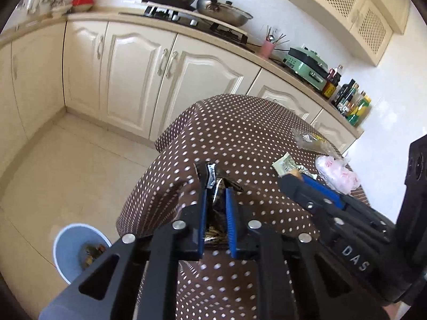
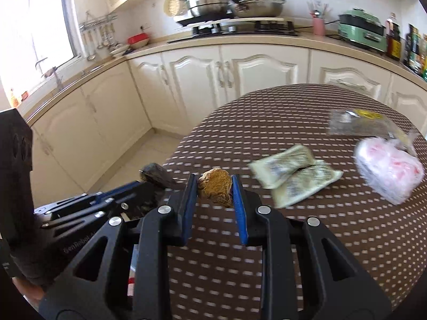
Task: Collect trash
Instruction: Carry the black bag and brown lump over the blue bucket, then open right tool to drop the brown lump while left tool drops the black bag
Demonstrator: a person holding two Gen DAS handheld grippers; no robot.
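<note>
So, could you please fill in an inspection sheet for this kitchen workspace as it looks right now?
Surface: table under a brown polka-dot tablecloth.
Job's things: dark wrapper and brown crumpled scrap, each in a gripper; pale green packets, pink-and-clear plastic bag, clear packet lie on the cloth; blue bin on the floor, some trash inside.
Clutter: nothing seen beyond the trash.
Grippers: left gripper shut on the dark wrapper; right gripper shut on the brown crumpled scrap.
Cables: nothing seen.
Surroundings: cream cabinets, stove with pans, green appliance, bottles.
</note>
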